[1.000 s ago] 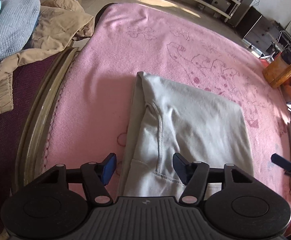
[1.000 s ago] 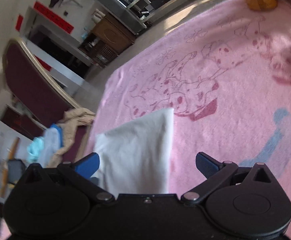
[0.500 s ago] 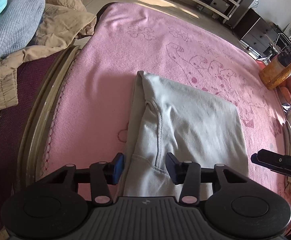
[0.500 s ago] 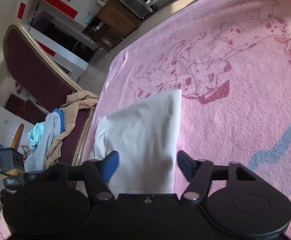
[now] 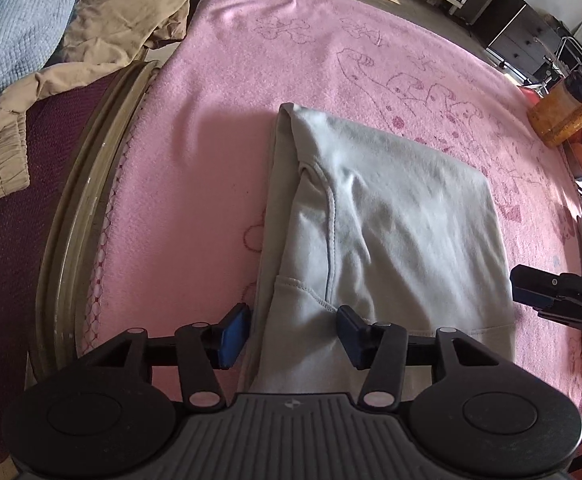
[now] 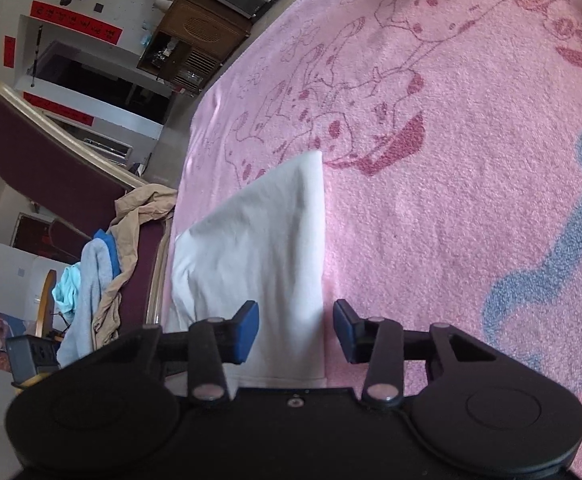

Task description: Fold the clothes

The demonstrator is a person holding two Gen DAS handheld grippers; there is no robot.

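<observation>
A white folded garment [image 5: 391, 216] lies flat on the pink blanket [image 5: 195, 168]; it also shows in the right wrist view [image 6: 259, 248]. My left gripper [image 5: 293, 332] is open with its blue pads astride the garment's near left edge, the cloth between them. My right gripper [image 6: 296, 332] is open over the garment's near right corner, with the cloth edge between its pads. The right gripper also shows at the right edge of the left wrist view [image 5: 547, 296].
A maroon chair [image 5: 7, 216] stands left of the table with a tan garment [image 5: 103, 32] and a blue-grey cloth [image 5: 15, 28] piled on it. An orange bottle [image 5: 571, 100] and fruit stand at the far right. The table's wooden rim [image 5: 79, 216] runs along the left.
Both grippers have narrowed their jaws and come down closer to the garment's near edge. The right gripper has moved left over the cloth's corner.
</observation>
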